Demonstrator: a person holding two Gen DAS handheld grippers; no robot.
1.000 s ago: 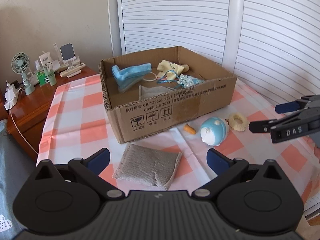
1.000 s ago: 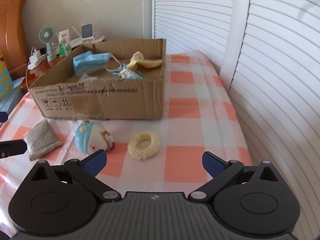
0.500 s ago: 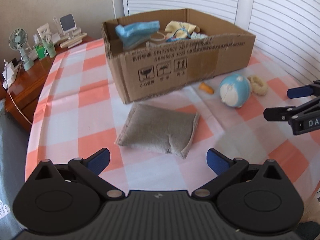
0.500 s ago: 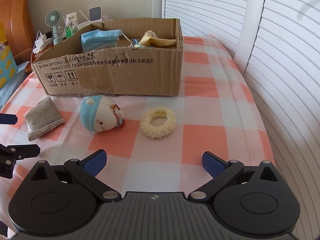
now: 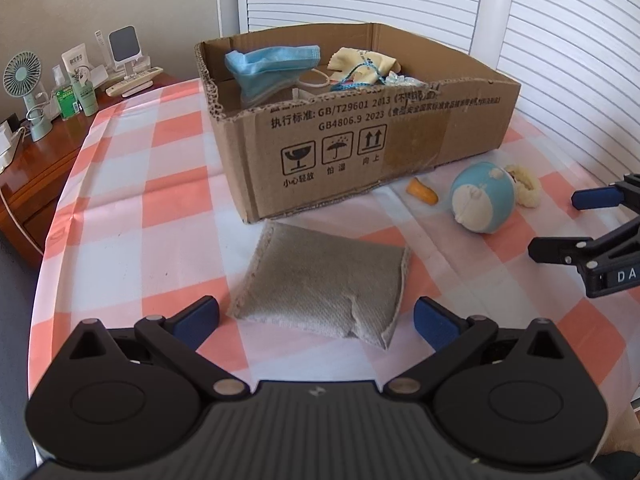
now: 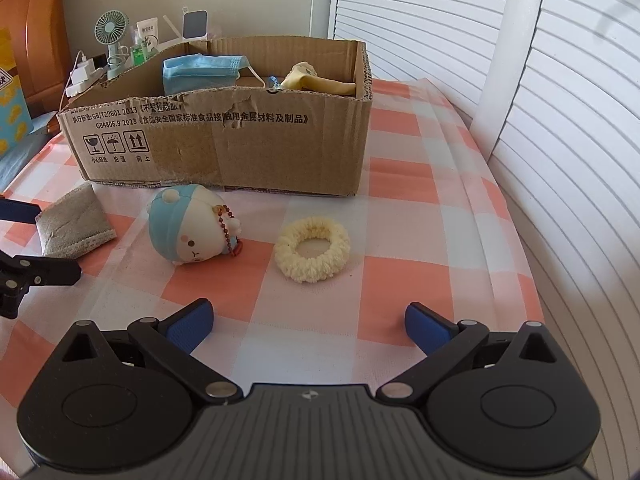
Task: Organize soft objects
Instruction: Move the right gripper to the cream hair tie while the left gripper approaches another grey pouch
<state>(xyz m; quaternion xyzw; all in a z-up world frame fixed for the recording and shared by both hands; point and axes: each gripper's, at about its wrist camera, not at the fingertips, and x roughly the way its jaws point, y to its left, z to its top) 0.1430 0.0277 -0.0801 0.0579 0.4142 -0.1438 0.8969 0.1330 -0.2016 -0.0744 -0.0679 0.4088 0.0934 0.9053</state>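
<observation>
The left claw (image 5: pixel 316 318) is spread wide and empty, its blue pads flanking the near edge of the flat grey woven fabric pouch (image 5: pixel 322 284), which lies slightly rumpled on the checked surface (image 5: pixel 132 208) just before the cardboard box (image 5: pixel 360 136). The right claw (image 6: pixel 306 326) is likewise released, holding nothing.

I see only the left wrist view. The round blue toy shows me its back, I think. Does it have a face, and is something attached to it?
Observer: Yes. In the right wrist view the blue plush toy has a small white face, and a string of reddish-brown beads hangs at its side.
Operator: The cream thing behind it is half hidden for me. What is it?
Observer: A fluffy cream scrunchie, a full ring lying flat on the tablecloth, apart from the toy.
Operator: Is the right gripper holding anything?
Observer: No. The right gripper is open, with only cloth between its fingers, short of the scrunchie.
</observation>
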